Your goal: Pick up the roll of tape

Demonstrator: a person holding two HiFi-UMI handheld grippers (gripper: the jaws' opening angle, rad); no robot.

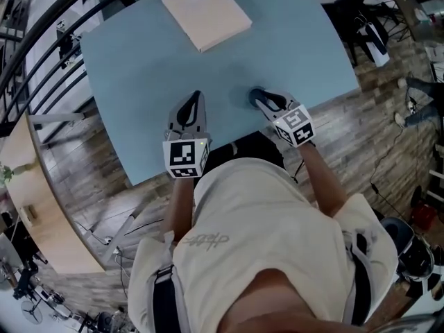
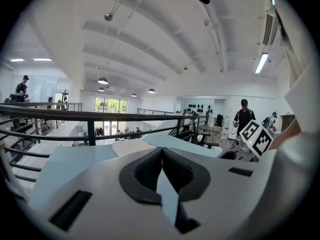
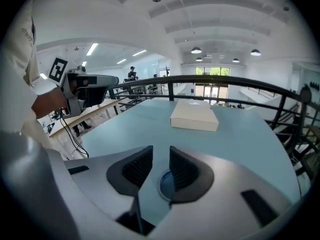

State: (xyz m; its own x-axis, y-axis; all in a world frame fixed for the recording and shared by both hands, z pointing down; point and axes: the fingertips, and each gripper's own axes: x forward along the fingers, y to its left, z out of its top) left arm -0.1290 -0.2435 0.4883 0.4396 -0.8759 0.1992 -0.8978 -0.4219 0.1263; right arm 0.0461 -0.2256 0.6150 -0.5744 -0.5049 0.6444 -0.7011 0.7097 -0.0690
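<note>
The person's cream short-sleeved T-shirt fills the bottom of the head view. It bears a line of dark script on the left side, too small and distorted to read.

Both forearms reach forward over the near edge of the pale blue table. The left gripper rests low on the tabletop. Its dark ribbed pads meet at the tips with nothing between them, so it looks parked, leaving the work to the other hand.

The right gripper is angled down at the small ring-shaped roll of tape, bluish and translucent, which lies flat on the table near its front edge. The jaws stand a little apart. The roll sits at the gap, partly under the right-hand pad, while the other pad is clear of it. I judge that the jaws are lined up on the roll but have not yet closed on it.

A flat beige rectangular box lies well apart, at the far side of the table, out of the way.

The left gripper's marker cube and the right gripper's marker cube show only black-and-white square patterns. No brand or label can be read on the roll or the box.
</note>
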